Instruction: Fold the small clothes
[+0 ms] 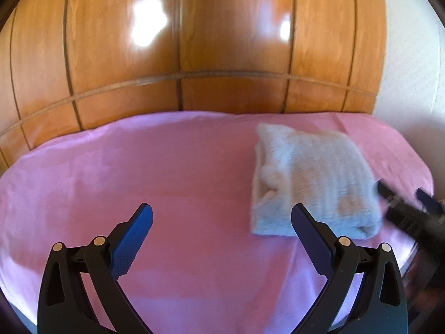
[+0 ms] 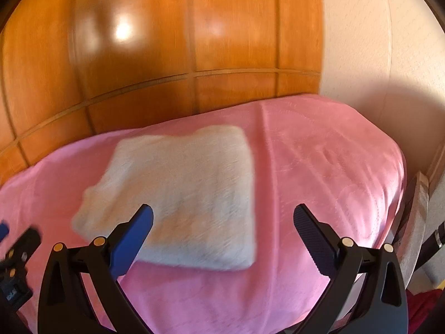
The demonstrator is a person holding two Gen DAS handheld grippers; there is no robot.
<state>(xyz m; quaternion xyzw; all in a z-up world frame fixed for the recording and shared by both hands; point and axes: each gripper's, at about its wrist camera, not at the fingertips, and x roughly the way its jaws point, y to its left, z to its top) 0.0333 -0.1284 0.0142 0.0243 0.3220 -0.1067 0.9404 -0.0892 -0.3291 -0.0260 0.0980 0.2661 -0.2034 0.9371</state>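
A folded white fluffy garment (image 2: pixel 178 194) lies flat on a pink blanket (image 2: pixel 319 172), towards the blanket's far side, near the wooden wardrobe (image 2: pixel 167 41) behind it. The right gripper (image 2: pixel 222 220) hovers just in front of the garment, its jaws spread wide and holding nothing; its left finger overlaps the garment's near edge in view. The left gripper (image 1: pixel 222 218) is also spread wide and empty, over bare blanket to the left of the garment. A pale wall (image 2: pixel 375 55) stands right of the wardrobe.
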